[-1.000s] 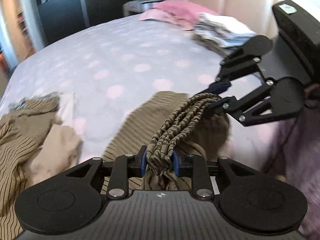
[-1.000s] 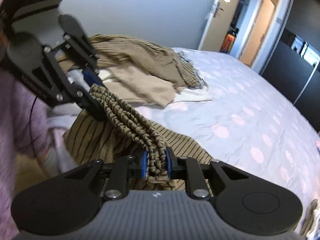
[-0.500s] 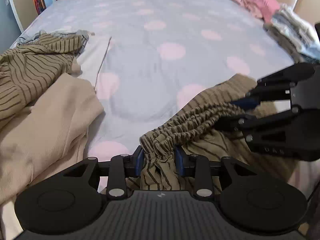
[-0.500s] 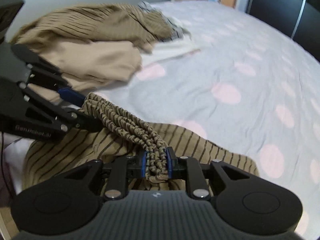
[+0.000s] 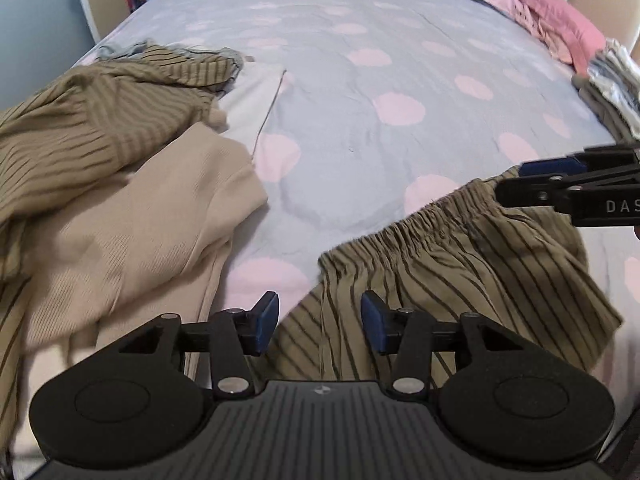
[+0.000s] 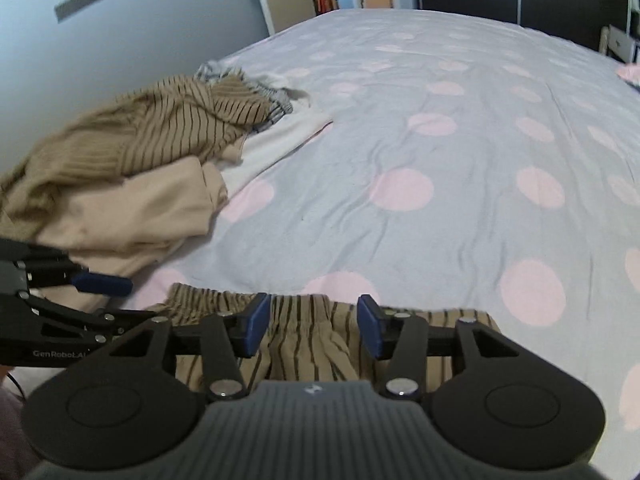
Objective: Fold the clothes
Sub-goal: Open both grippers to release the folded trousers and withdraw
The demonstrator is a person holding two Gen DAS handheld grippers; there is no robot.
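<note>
Shorts, one pair, olive-tan cotton with thin dark stripes and a gathered elastic waistband (image 5: 460, 256), lying flat on the near edge of the bed; landmark for all entries below. Left gripper (image 5: 320, 322), one: black linkage, blue pads, spread wide over the shorts' left corner, nothing between them. Right gripper (image 6: 314, 322), one: same build, spread wide just above the waistband, gripping nothing. Beside the shorts, to their left: one plain beige ribbed knit garment (image 5: 132, 224), crumpled. Behind that: one olive-tan striped knit garment (image 5: 100, 120), heaped, overlapping one white cloth (image 5: 252, 108) and one grey fabric scrap (image 5: 132, 48). Far right of the shorts: one stack of folded pale garments (image 5: 612, 84); beyond it, one heap of pink cloth (image 5: 548, 16).

Surface: lilac-grey bedsheet with pale pink dots (image 5: 360, 100), mildly creased. Room: blue-grey wall (image 6: 120, 40), open doorway and dark wardrobe fronts beyond the bed's far end.

Writing: "DAS" on the right gripper's arm; "GenRobot.AI" on the left gripper's arm.
</note>
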